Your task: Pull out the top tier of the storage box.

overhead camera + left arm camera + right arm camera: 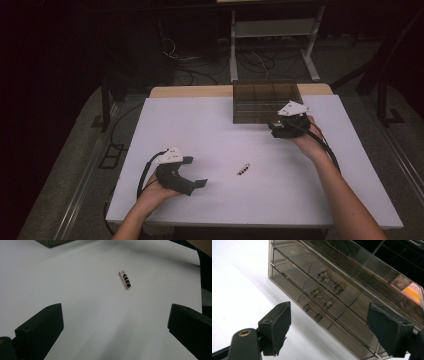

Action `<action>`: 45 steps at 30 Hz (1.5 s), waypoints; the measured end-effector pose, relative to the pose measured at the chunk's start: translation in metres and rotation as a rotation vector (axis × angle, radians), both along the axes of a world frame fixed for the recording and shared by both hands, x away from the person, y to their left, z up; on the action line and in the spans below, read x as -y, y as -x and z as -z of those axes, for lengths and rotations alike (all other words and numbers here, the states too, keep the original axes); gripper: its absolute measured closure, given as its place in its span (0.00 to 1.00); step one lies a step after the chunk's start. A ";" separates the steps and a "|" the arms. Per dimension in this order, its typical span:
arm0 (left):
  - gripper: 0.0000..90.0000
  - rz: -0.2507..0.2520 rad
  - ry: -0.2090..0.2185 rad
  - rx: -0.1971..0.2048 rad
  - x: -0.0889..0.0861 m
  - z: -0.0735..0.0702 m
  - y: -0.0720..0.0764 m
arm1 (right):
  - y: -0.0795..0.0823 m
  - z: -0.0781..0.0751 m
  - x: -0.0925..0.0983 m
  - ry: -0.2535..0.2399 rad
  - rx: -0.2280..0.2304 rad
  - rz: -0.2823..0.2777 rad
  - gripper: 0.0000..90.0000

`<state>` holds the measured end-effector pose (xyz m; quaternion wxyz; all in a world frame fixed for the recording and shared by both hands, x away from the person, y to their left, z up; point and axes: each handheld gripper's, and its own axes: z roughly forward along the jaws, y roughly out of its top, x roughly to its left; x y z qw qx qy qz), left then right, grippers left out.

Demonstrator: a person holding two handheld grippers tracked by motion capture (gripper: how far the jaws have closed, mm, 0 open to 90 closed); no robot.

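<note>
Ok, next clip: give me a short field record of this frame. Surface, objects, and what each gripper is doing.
surface: white table
objects: beaded pin; smoked clear drawer box
pin: lying flat near table centre, untouched
box: at far edge, three drawers with handles, all closed
left gripper: open, aimed at pin, short of it
right gripper: open, facing the box front, not touching a handle
held: nothing in either gripper
</note>
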<state>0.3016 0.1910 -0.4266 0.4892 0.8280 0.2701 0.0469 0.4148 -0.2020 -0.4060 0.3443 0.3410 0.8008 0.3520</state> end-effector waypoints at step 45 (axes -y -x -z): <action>0.00 0.004 -0.002 0.000 0.000 0.000 0.000 | 0.007 0.007 -0.017 0.255 0.128 -0.015 0.22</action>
